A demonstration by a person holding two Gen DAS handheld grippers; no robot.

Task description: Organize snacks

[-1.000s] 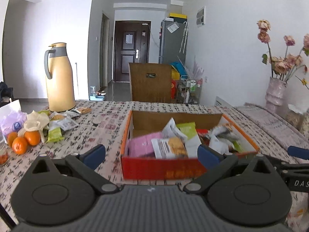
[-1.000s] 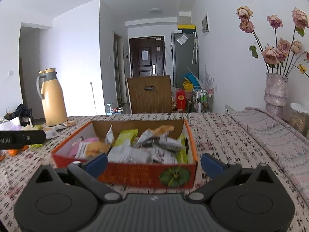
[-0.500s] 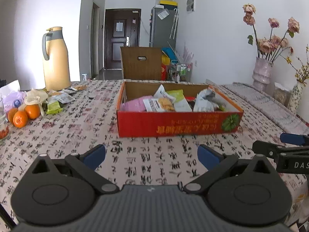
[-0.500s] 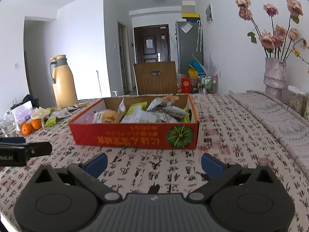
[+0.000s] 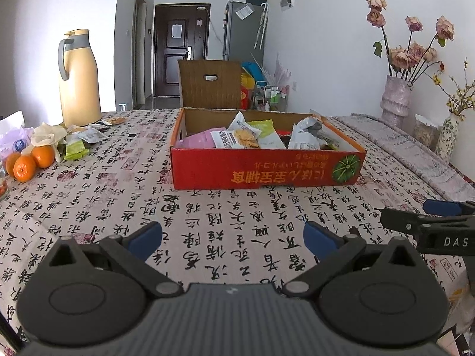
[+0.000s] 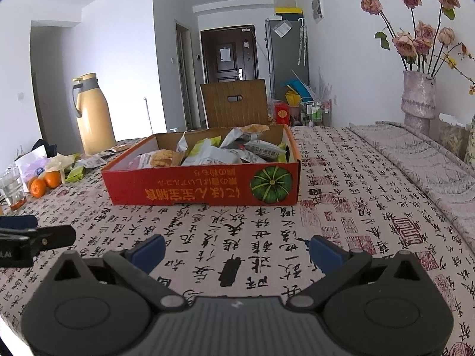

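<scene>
A red cardboard box (image 5: 267,172) with a pumpkin picture stands mid-table and holds several snack packets (image 5: 237,138). It also shows in the right wrist view (image 6: 204,188), with packets (image 6: 213,154) heaped inside. My left gripper (image 5: 233,234) is open and empty, hovering over the tablecloth well short of the box. My right gripper (image 6: 237,249) is open and empty, also short of the box. Loose snack packets (image 5: 86,139) lie at the table's left.
A yellow thermos (image 5: 78,80) stands at the back left, with oranges (image 5: 28,160) and a purple bag (image 5: 13,142) beside the loose packets. A vase of dried roses (image 5: 396,98) stands at the right. A glass (image 6: 12,188) stands at the left edge. A wooden chair (image 5: 209,84) stands behind the table.
Both grippers have pulled back from the box toward the table's near side. The box now looks farther away. Both stayed open and empty.
</scene>
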